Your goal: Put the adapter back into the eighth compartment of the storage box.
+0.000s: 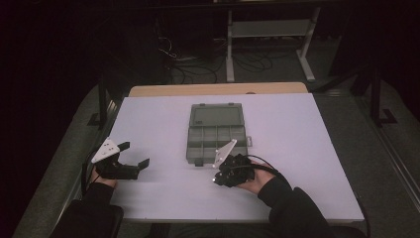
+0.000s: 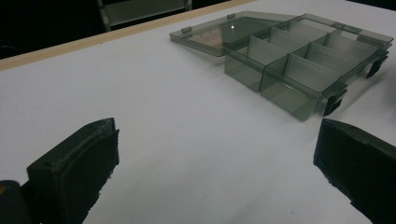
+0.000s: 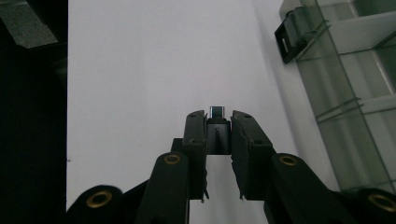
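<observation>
The right gripper (image 3: 218,122) pinches a small dark grey plug adapter with a metal tip (image 3: 217,130), held just near the open smoky clear plastic compartment box (image 1: 216,131) mid-table. The left gripper (image 1: 133,154), jaws wide and empty, rests on the white table (image 1: 307,148) at the near left.

A white tabletop (image 1: 163,119) is carrying a clear grey compartment box (image 1: 217,140), which is lying open near the middle, slightly toward the far side. Its lid (image 1: 216,115) is resting flat on the surface behind the divided tray, and two dark latches are sticking out along its near edge.
</observation>
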